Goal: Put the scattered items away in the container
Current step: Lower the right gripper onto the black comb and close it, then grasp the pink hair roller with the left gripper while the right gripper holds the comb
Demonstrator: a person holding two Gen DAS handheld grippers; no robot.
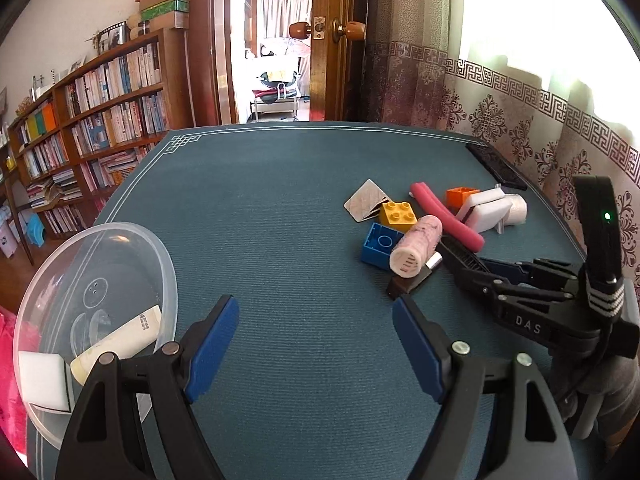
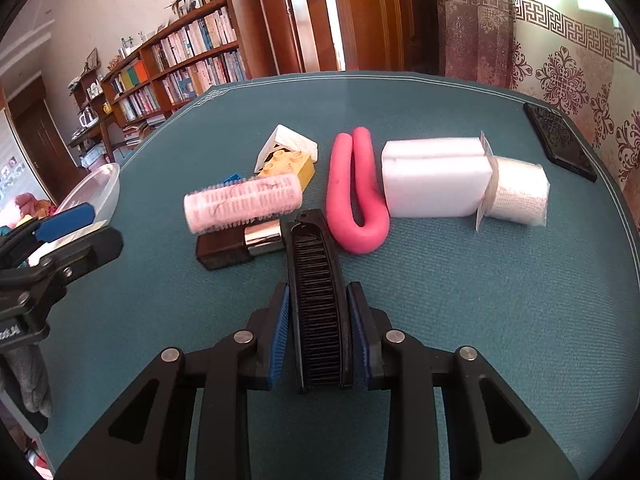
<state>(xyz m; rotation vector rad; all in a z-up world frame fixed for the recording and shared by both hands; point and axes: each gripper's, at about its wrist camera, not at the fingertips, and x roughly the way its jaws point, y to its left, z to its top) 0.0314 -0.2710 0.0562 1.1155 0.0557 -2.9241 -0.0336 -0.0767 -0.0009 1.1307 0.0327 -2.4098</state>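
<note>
- Your right tongs [image 2: 318, 336] clench the black comb [image 2: 316, 300] between their pads, low over the counter [image 2: 480, 320].
- Your left tongs [image 1: 316, 344] gape, released.
- Clear container [image 1: 100, 280] sits just left of them.
- Scattered items lie beyond: pink roller [image 2: 244, 202], pink foam tube [image 2: 356, 196], white sponge [image 2: 432, 180].

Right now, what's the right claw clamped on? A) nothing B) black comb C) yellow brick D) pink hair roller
B: in the right wrist view the right claw has both blue pads pressed against the sides of the black comb, while the pink hair roller lies loose on the mat.
</note>
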